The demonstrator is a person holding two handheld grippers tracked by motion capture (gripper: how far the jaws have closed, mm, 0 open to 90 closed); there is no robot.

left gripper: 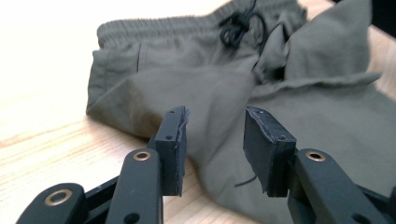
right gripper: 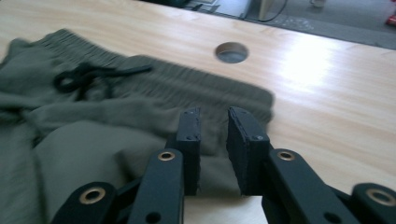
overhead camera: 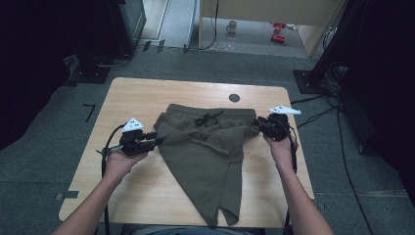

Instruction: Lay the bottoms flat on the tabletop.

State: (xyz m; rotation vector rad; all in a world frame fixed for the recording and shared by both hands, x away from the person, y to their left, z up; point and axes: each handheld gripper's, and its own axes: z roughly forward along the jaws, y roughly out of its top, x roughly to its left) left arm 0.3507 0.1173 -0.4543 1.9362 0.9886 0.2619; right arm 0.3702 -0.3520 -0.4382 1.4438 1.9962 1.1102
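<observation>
Now the olive shorts (overhead camera: 205,147) lie partly folded at the middle of the table (overhead camera: 142,196), waistband toward 12 o'clock, one leg trailing toward 6 o'clock. The left gripper (overhead camera: 157,141) sits at the cloth's 9 o'clock edge, jaws apart and empty, with fabric just beyond the pads (left gripper: 173,140). The right gripper (overhead camera: 259,125) hovers at the 3 o'clock end of the waistband, jaws narrowly apart, clamped on nothing (cloth lies under them, not between).

To fold well, I would judge that each gripper should pinch a full edge, seam and all, not a single loose layer. Lift both sides evenly so the cloth stays taut, and keep the black drawstring (right gripper: 84,77) clear of the jaws.
</observation>
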